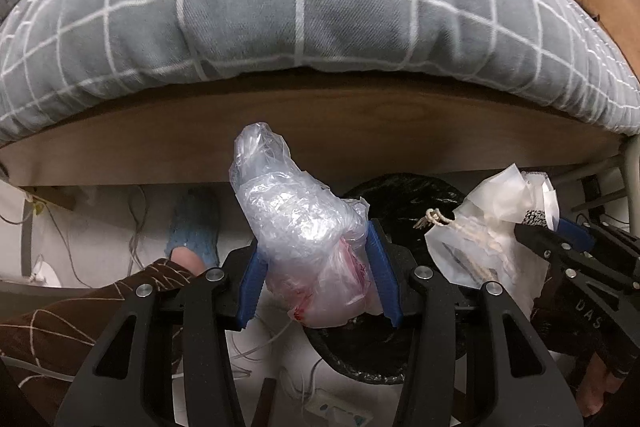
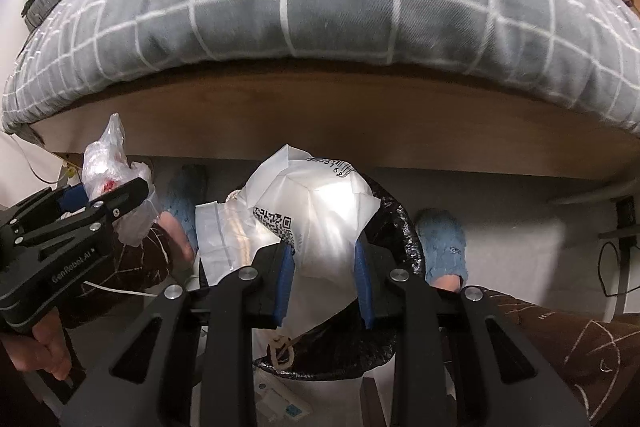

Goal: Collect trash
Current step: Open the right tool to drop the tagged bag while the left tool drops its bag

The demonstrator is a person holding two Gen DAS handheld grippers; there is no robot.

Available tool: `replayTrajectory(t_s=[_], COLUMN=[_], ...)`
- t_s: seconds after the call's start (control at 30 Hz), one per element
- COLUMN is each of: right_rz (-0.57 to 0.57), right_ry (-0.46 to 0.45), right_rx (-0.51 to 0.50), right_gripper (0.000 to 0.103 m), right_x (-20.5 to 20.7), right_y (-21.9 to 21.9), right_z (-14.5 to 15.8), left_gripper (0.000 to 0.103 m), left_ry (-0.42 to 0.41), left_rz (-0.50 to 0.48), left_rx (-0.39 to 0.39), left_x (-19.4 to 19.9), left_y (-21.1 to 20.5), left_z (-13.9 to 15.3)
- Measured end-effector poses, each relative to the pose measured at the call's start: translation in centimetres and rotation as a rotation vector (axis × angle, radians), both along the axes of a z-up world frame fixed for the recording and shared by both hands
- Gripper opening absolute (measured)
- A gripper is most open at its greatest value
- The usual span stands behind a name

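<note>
Left wrist view: at the far left a brown patterned trouser leg (image 1: pixel 80 311) is seen, with a foot in a blue slipper (image 1: pixel 194 231) beyond it on the pale floor, where thin cables (image 1: pixel 136 227) are trailed. In the middle the left gripper (image 1: pixel 316 275) is clamped on a crumpled clear plastic bag (image 1: pixel 296 223), which is pressed between the blue pads (image 1: pixel 252 283) and sticks up past them; pink-red marks are visible low in the bag. Directly behind and below it the black-lined trash bin (image 1: pixel 400 195) is placed, its mouth partly hidden by the bag and the gripper's frame. To the right the right gripper (image 1: pixel 560 235) is seen side-on, gripping a white paper bag (image 1: pixel 480 243) with a string handle, held over the bin's right edge.

Above everything, a wooden table edge (image 1: pixel 320 123) is stretched across, with a grey checked cushion (image 1: pixel 300 7) laid on it and overhanging.

Right wrist view: at the left the left gripper (image 2: pixel 120 199) and its clear plastic bag (image 2: pixel 108 167) are shown, carried by a hand (image 2: pixel 36 347). In the centre the white paper bag (image 2: pixel 320 211), printed with a QR code, is squeezed between the right gripper (image 2: pixel 324 279)'s pads and covers much of the trash bin (image 2: pixel 400 239) beneath. A second blue slipper (image 2: pixel 444 247) and trouser leg (image 2: pixel 560 339) are found at the right.
</note>
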State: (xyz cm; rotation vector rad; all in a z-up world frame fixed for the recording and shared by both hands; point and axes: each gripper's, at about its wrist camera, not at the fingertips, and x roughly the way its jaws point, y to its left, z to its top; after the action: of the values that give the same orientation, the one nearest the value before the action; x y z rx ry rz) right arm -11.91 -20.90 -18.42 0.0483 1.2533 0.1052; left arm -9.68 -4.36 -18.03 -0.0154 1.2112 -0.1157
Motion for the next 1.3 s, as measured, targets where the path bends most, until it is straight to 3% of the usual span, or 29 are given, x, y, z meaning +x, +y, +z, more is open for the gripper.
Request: replayTrajectory(t_s=[0.27,0.33,0.4,0.57,0.8,0.9,1.3], right_rz=[0.007,0.01,0.01,-0.012,-0.082,-0.113,-0.186], right_ry=[0.059,0.068,0.06,0.009,-0.04,-0.055,-0.078], right_rx=[-0.026,-0.033,-0.047,-0.076,-0.101,-0.112,-0.131], right_gripper=[0.03,0.037,0.051,0.069,0.088,0.093,0.095], right_x=[1.1,1.1,0.8,0.4,-0.3,-0.4,-0.7], right_y=[1.1,1.3,1.1,-0.3,-3.9,-5.2,-8.6], right_z=[-1.8,-2.1,-2.0,-1.1,0.4,1.3,2.6], left_gripper=[0.047,0.047,0.047,0.047,0.047,0.047,0.047], left_ry=[0.026,0.033,0.044,0.04,0.028,0.025,0.016], left_rz=[0.003,0.004,0.004,-0.018,-0.069,-0.086,-0.14], left_rx=[0.0,0.004,0.008,0.005,-0.012,-0.016,-0.012], left_x=[0.4,0.5,0.5,0.7,0.5,0.3,-0.2], left_y=[0.7,0.6,0.5,-0.8,-3.5,-4.7,-7.9], left_z=[-1.0,-1.2,-1.5,-1.1,-0.5,-0.1,0.0])
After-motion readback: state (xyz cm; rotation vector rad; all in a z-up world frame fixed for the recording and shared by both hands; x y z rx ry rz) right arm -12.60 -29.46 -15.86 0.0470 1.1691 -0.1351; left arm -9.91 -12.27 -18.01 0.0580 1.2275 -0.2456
